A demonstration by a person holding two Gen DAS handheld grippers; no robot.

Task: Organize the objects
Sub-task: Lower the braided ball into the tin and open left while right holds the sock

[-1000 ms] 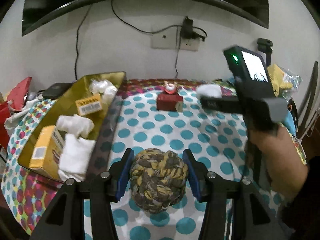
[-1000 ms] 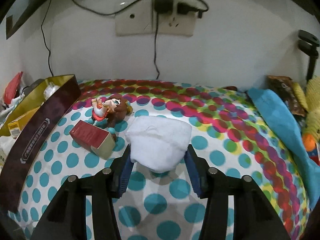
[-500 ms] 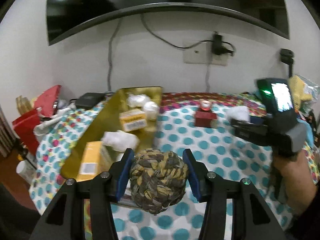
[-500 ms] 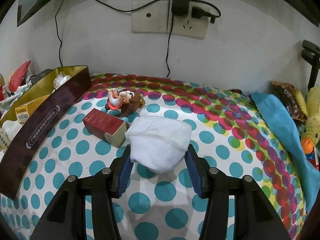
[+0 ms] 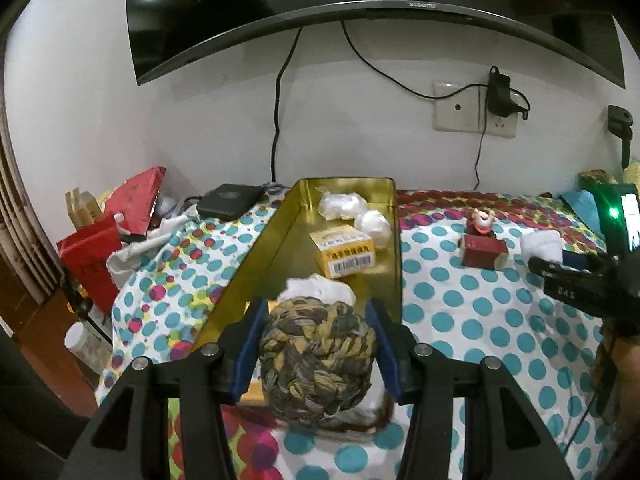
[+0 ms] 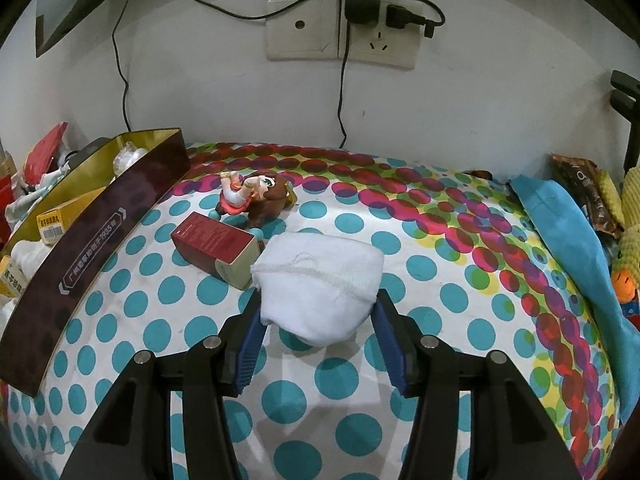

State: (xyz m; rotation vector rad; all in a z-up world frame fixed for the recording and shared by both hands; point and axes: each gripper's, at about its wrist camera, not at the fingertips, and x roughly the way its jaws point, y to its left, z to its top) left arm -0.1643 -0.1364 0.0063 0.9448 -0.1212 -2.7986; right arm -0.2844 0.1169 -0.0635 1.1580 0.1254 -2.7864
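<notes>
- left gripper (image 5: 316, 344) pinches a round braided brown-yellow rope ball (image 5: 318, 364) above the long gold tray (image 5: 280, 240), apparently for dropping in.
- right gripper (image 6: 316, 332) clamps a folded white cloth (image 6: 320, 280), raised off the dotted tablecloth (image 6: 440, 300), probably tray-bound.

Your left gripper (image 5: 316, 354) points forward with its two blue-padded fingers (image 5: 249, 346) pressed against a braided ball (image 5: 318, 364), holding it raised. Your right gripper (image 6: 316, 338) reaches forward too, its jaws closed around a white cloth bundle (image 6: 318, 284), fingers level and side by side.
</notes>
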